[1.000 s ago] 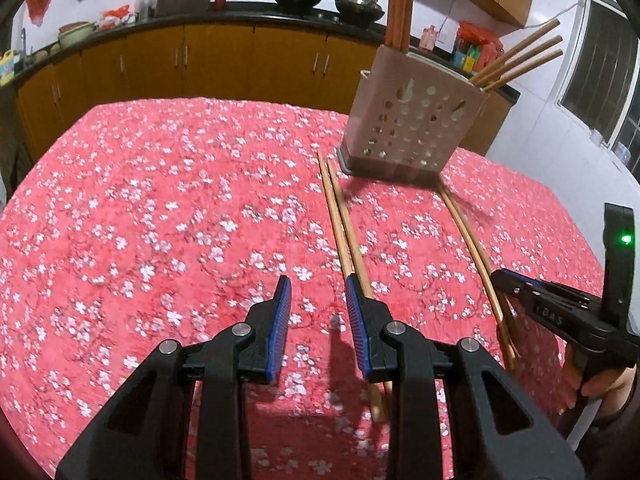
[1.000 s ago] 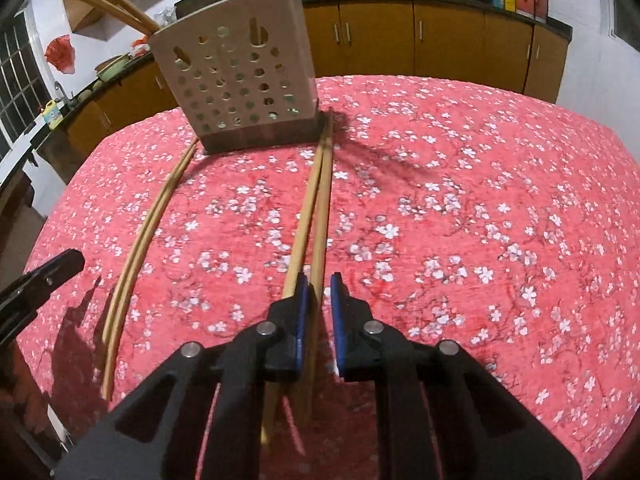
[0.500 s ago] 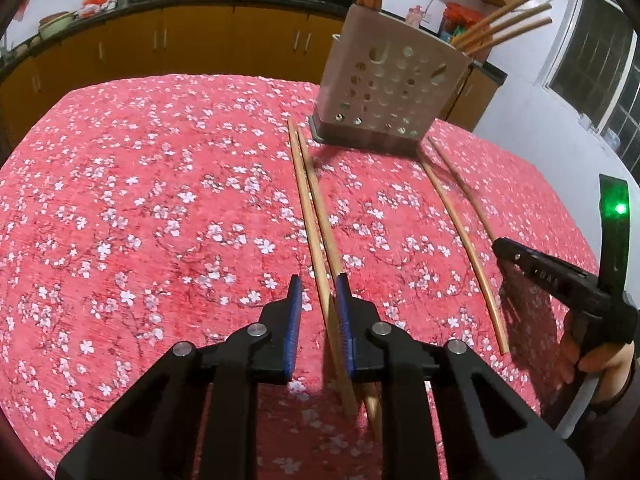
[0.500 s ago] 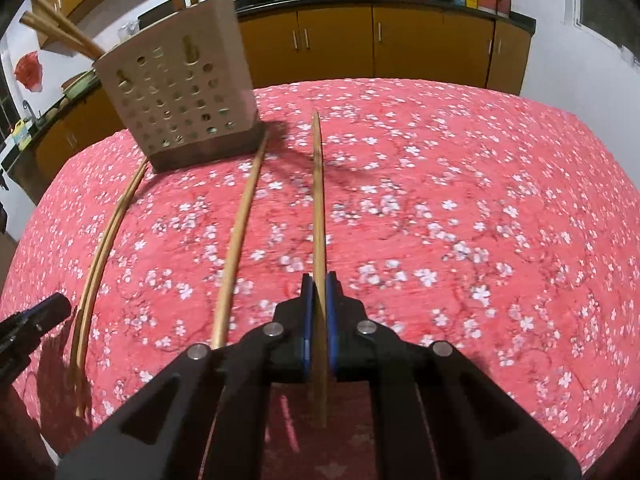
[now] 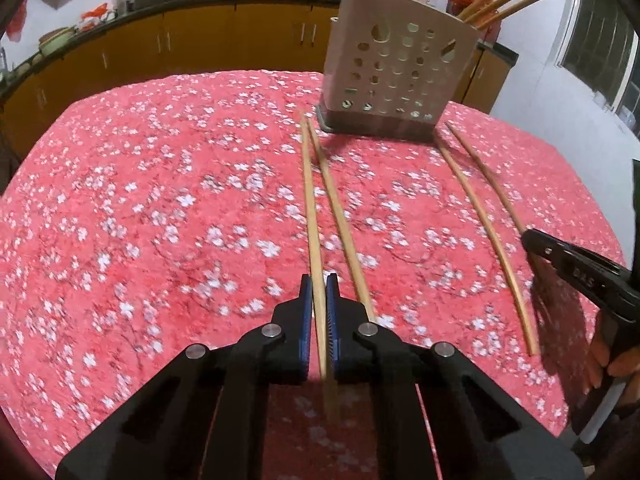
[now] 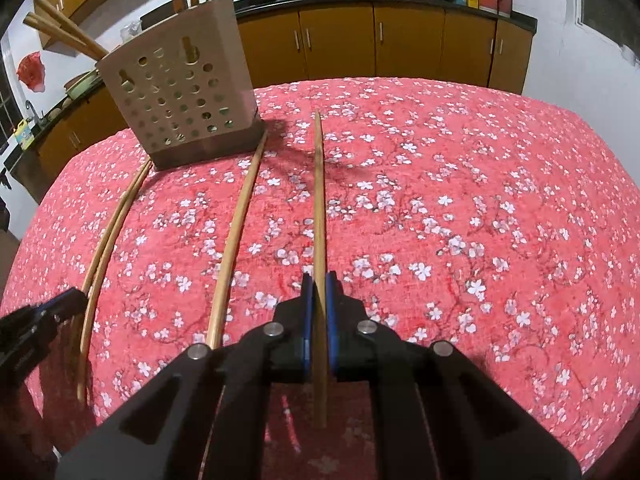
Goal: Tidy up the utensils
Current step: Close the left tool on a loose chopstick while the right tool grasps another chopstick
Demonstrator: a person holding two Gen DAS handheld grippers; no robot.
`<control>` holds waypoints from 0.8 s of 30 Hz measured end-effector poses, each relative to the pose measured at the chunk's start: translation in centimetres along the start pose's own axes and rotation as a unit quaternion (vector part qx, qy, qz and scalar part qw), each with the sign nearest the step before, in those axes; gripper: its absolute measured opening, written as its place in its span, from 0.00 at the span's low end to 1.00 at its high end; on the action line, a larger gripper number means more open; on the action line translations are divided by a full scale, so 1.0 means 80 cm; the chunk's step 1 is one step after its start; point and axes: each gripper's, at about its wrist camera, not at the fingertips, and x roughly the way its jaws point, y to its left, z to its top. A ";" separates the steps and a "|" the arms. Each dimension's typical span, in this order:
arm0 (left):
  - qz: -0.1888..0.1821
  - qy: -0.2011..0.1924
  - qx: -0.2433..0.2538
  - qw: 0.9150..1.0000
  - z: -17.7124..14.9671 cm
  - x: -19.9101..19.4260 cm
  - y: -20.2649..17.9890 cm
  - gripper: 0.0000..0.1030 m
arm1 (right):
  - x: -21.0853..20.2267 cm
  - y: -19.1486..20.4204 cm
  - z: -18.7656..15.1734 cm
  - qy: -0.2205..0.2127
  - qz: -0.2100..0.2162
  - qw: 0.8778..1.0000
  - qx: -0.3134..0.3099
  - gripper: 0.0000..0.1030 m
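A perforated beige utensil holder [image 5: 396,80] stands at the far side of the red floral tablecloth, with several chopsticks in it; it also shows in the right wrist view [image 6: 180,88]. My left gripper [image 5: 318,304] is shut on a wooden chopstick [image 5: 310,208]; its mate [image 5: 340,216] lies just to the right on the cloth. My right gripper [image 6: 318,304] is shut on another chopstick [image 6: 319,200], lifted a little; its mate [image 6: 236,236] lies to the left. In the left wrist view the right gripper [image 5: 576,268] shows at the right edge.
Two chopsticks [image 6: 108,236] lie at the left in the right wrist view, beside the left gripper [image 6: 44,316]. Wooden kitchen cabinets [image 6: 400,40] and a counter with pans stand behind the table. The tablecloth [image 5: 140,200] spreads wide to the left.
My left gripper moved in and shut on the left chopstick of its pair. My right gripper shut on one chopstick and lifted it apart from its mate.
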 end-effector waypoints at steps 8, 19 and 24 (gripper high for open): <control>0.040 -0.004 -0.040 0.998 0.024 0.008 0.058 0.07 | 0.012 -0.006 0.016 -0.010 -0.010 1.000 0.002 0.08; 0.035 -0.020 -0.047 0.998 0.018 0.002 0.064 0.08 | 0.023 -0.010 0.026 -0.011 -0.008 1.000 0.010 0.08; 0.028 -0.021 -0.055 0.998 0.019 0.004 0.065 0.08 | 0.023 -0.011 0.027 -0.011 -0.008 1.000 0.010 0.08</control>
